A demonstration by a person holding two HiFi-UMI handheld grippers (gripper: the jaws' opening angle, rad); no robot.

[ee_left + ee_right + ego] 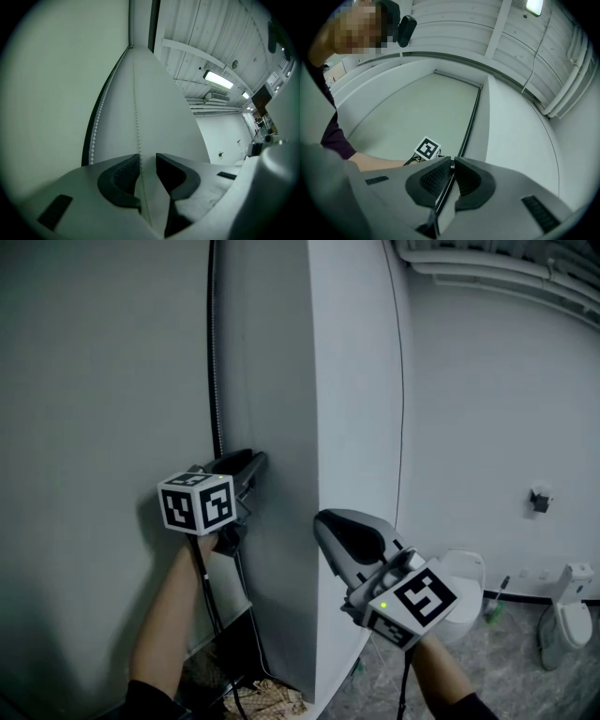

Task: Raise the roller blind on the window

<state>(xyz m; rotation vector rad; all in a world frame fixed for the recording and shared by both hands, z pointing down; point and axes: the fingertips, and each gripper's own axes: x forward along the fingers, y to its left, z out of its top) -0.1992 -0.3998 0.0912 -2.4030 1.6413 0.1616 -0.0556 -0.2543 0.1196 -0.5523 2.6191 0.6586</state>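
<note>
The grey roller blind [94, 381] hangs down over the window at the left and fills the left of the left gripper view [47, 93]. Its bead chain [136, 117] runs along the blind's right edge in two strands. My left gripper [255, 462] is raised beside that edge. In its own view the left gripper [147, 158] stands open with one strand passing up between its jaws, close to the left pad. My right gripper [323, 519] is lower and to the right, in front of the white wall pier, apart from the chain. The right gripper [453, 160] is shut, with nothing seen in it.
A white wall pier [356, 381] stands right of the blind, with a thin cable [401, 381] running down it. Cables and clutter [234, 671] lie on the floor under the window. A white bin [464, 582] and a white fixture [562, 624] stand at the right.
</note>
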